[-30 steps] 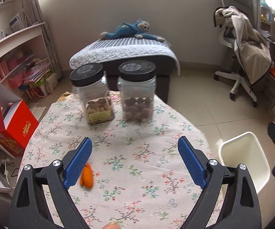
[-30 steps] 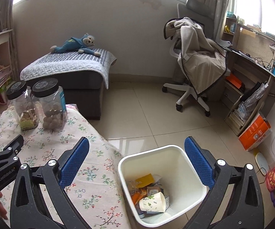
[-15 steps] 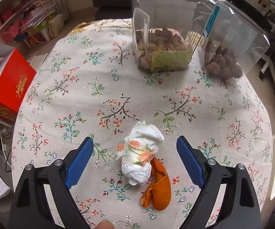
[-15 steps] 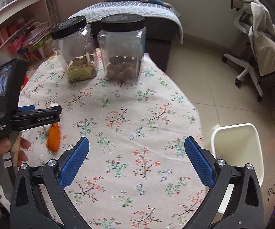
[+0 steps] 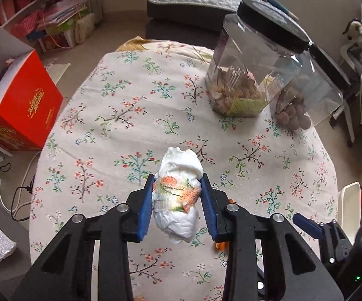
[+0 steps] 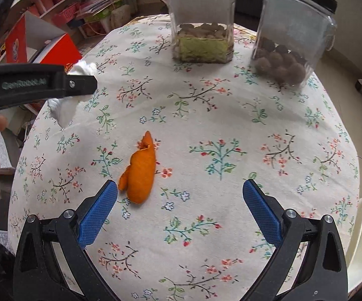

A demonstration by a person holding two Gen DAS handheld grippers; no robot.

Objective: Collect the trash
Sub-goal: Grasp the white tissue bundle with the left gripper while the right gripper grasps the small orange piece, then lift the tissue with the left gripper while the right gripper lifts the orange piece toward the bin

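A crumpled white paper wad with a floral print (image 5: 177,195) is clamped between the blue pads of my left gripper (image 5: 178,205), held just above the flowered tablecloth (image 5: 120,115). In the right wrist view the left gripper (image 6: 80,85) is at the far left with the white wad (image 6: 58,110) partly hidden behind it. An orange peel (image 6: 140,173) lies on the cloth just ahead of my open right gripper (image 6: 179,215), nearer its left pad. A sliver of the peel (image 5: 221,245) shows under the left gripper's right finger.
Two clear jars with black lids, one of nuts (image 6: 203,37) and one of brown balls (image 6: 286,57), stand at the table's far side. A white bin (image 6: 361,245) stands off the table's right edge. A red box (image 5: 17,100) sits to the left.
My left gripper has closed on the paper wad and lifted it slightly. My right gripper has come down and forward toward the orange peel.
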